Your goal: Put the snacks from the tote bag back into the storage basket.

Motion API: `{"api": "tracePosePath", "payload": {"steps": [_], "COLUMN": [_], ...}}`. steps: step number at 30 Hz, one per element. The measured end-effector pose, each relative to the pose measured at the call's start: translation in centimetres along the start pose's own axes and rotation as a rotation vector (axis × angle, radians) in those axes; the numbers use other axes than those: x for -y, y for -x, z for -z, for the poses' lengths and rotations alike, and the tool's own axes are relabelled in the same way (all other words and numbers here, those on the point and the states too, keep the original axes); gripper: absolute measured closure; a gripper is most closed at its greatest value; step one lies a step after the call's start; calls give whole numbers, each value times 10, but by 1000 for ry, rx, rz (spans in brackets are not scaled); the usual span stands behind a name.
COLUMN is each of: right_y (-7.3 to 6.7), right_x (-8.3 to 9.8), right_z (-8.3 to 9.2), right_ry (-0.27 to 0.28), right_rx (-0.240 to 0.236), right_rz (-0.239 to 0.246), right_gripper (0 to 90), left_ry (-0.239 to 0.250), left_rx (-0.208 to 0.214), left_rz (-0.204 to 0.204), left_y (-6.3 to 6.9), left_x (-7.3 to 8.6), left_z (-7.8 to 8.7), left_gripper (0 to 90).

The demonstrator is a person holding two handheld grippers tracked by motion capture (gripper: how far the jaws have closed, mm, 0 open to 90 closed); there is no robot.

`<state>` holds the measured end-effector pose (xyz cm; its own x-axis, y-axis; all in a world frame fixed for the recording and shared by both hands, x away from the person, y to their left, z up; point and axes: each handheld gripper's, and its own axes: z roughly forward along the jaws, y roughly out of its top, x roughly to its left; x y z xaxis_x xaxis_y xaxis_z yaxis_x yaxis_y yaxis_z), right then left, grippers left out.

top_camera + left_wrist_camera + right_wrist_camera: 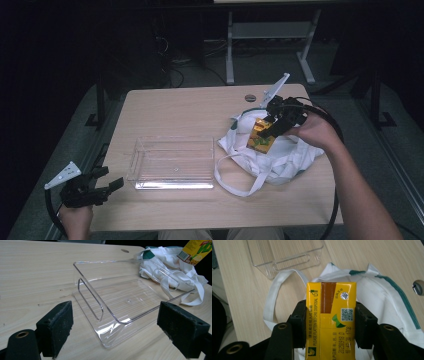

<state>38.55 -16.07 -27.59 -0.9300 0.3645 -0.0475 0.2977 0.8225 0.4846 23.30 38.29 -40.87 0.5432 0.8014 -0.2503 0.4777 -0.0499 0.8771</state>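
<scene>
Overhead, we see our right gripper [268, 127] reached forward, raised over the white cloth bag [280, 155], clamped on a yellow drink carton [330, 320] printed "PLEASE FLATTEN BEFORE DISPOSAL". Our left gripper [107, 182] sits low at the table's [175, 107] near-left edge, jaws spread, pointing at the clear plastic tray [172, 162].

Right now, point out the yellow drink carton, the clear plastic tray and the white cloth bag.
yellow drink carton [330, 322], right gripper view, its top face.
clear plastic tray [172, 177], high view, its near wall.
white cloth bag [287, 155], high view, its crumpled body.
</scene>
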Motion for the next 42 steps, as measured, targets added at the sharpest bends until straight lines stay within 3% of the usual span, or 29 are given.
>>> {"api": "tracePosePath", "payload": {"steps": [10,17,25,42], "right_y": [-14,-26,-36,-59], "right_x": [-22,-38,-53,-84], "right_z": [-2,-5,-6,-12], "right_ry": [14,15,20,18], "right_rx": [-45,-54,-77,-110], "right_rz": [40,92,103,183], "right_gripper": [522,522,521,521], "left_ry": [-2,-2,1,2], "left_rx": [-2,-1,1,3], "left_rz": [-2,-2,-5,0], "left_y": [-1,-1,-2,-2], "left_x": [0,0,0,0], "left_z": [0,1,1,1], "left_gripper": [130,130,130,130]}}
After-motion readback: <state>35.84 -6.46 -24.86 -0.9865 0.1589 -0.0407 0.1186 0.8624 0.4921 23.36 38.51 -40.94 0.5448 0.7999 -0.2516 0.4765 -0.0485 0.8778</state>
